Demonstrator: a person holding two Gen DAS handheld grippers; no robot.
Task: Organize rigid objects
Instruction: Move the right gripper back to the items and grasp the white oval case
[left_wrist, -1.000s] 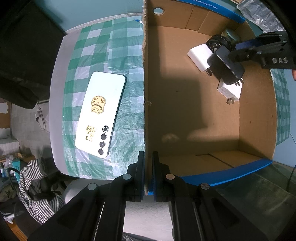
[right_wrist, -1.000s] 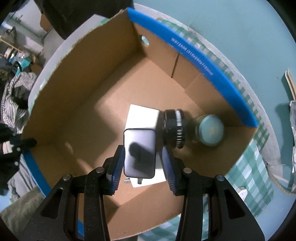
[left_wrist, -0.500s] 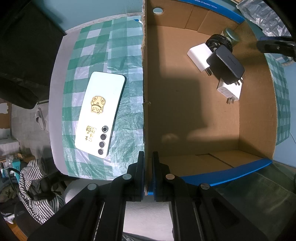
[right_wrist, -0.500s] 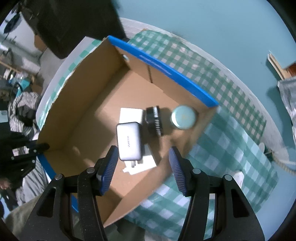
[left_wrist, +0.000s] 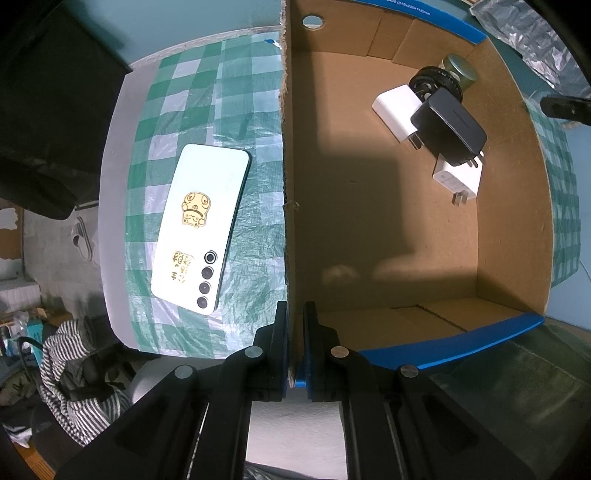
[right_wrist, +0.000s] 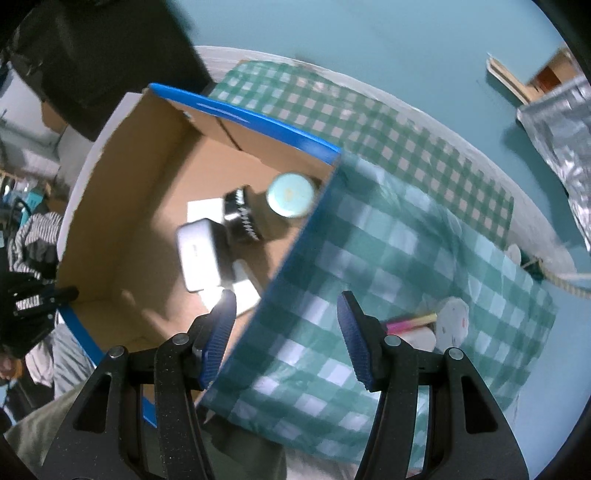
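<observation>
Left wrist view: left claw (left_wrist: 294, 345) clamped on cardboard box (left_wrist: 286, 147) wall; phone (left_wrist: 201, 227) beside box on checked cloth (left_wrist: 255, 110); black charger (left_wrist: 448, 127) inside, atop white chargers (left_wrist: 395, 109). Right claw (right_wrist: 286, 334) empty, jaws just widened, above box edge.

The right claw (right_wrist: 286, 332) has let go of the black charger (left_wrist: 448, 127), opened, and withdrawn past the box wall (right_wrist: 295, 243).

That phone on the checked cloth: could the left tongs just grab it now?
Probably not yet: the left tongs are shut on the cardboard box wall. The phone itself lies uncovered beside it.
</observation>
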